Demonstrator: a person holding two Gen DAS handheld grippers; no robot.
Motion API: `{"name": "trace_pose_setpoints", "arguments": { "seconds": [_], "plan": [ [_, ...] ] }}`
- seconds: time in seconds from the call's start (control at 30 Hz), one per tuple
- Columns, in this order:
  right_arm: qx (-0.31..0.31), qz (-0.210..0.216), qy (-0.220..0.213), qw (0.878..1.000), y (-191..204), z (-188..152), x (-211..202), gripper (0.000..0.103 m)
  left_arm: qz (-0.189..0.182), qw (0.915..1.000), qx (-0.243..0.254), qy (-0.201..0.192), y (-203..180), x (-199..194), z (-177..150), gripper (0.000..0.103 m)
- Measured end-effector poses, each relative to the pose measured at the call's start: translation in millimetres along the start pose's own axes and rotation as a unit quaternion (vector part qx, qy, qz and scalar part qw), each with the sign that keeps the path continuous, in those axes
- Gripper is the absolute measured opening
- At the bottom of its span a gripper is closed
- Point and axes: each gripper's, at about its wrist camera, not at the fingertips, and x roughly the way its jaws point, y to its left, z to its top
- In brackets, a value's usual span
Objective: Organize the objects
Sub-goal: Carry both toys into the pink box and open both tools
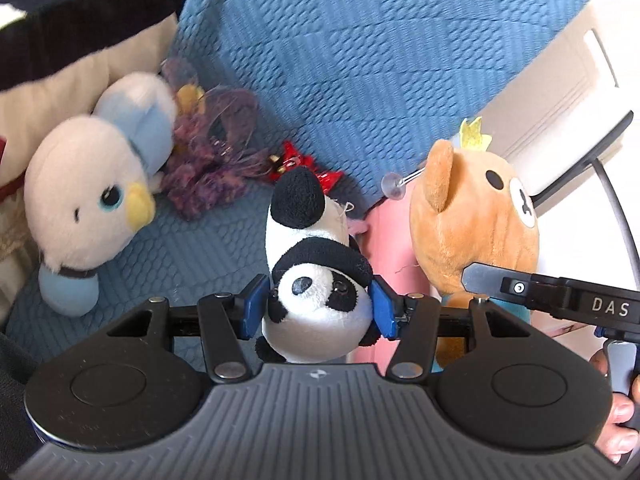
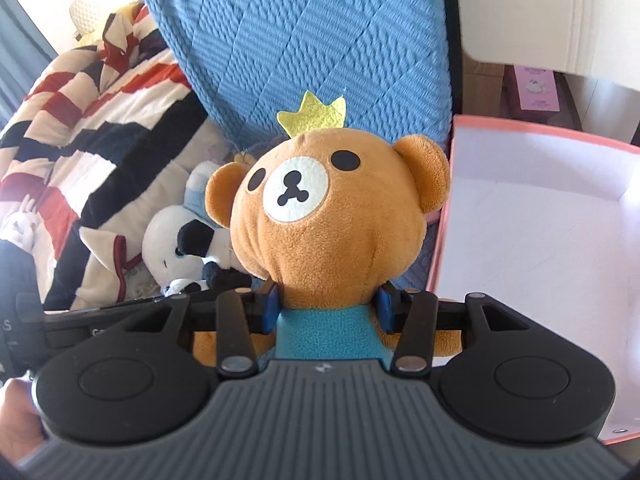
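Left gripper (image 1: 318, 308) jaws clamped on panda toy (image 1: 316, 280) at the head, held above the blue cushion (image 1: 360, 60). Right gripper (image 2: 328, 306) jaws clamped on bear toy (image 2: 332, 208) at the neck, beside the open pink box (image 2: 540, 216). Both probably light, soft, squashy; grip the narrow neck. Count: one panda, one bear, one bird toy (image 1: 92, 192), one box.

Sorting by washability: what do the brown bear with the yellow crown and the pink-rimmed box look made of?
The brown bear toy with blue shirt looks like short-pile plush, soft and matte; its fuzzy nap shows, and its yellow crown seems flat felt. The pink-rimmed white box looks like smooth matte cardboard, judging by thin straight walls, though coated paperboard is possible.
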Motion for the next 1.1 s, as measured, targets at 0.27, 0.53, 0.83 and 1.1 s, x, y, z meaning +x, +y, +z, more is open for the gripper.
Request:
{"name": "trace_pose_setpoints", "arguments": {
  "seconds": [0.27, 0.53, 0.83, 1.1],
  "plan": [
    [0.007, -0.004, -0.017, 1.0, -18, 10, -26, 0.05, -0.015, 0.9996, 0.021, -0.007, -43, -9, 12, 0.06],
    [0.016, -0.012, -0.042, 0.999, -45, 15, -56, 0.05, -0.033, 0.9984, 0.045, -0.012, -91, -8, 11, 0.06],
    [0.033, -0.043, -0.062, 0.997, -98, 8, -73, 0.05, -0.049, 0.996, 0.074, 0.011, -146, 24, -2, 0.06],
    [0.07, -0.059, -0.066, 0.994, -159, -10, -65, 0.05, -0.041, 0.9933, 0.1, 0.041, -187, 69, -11, 0.06]
  ]
}}
